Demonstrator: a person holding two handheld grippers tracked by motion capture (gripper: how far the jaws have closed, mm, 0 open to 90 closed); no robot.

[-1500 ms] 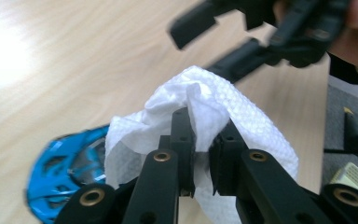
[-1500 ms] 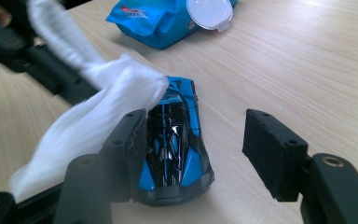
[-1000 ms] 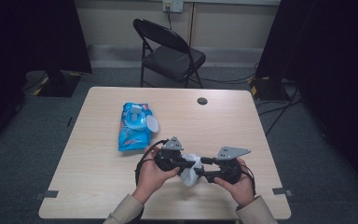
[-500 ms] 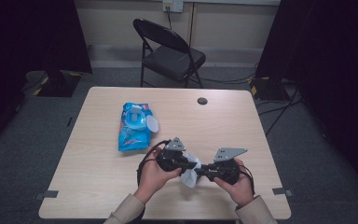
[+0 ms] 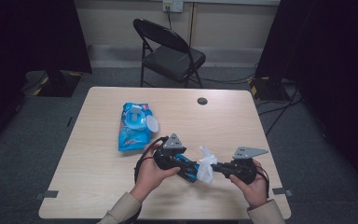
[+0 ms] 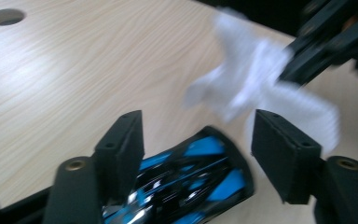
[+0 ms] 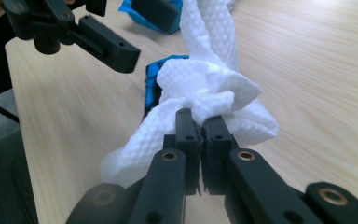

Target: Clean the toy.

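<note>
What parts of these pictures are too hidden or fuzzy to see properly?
- White wipe: smeared by blur in the left gripper view, so its folds are lost.
- Small blue-and-black pack: cut off by the bottom edge there; its print is unreadable.
- Big blue wipes pack: too small in the high view to read its label.
- Right gripper: the wipe hides its pads.

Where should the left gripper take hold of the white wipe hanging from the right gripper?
Probably the loose tail of the white wipe below the right gripper, which pinches its bunched middle. That tail hangs free, so the open left gripper could likely come in from its own side, clear of the other jaws.
</note>
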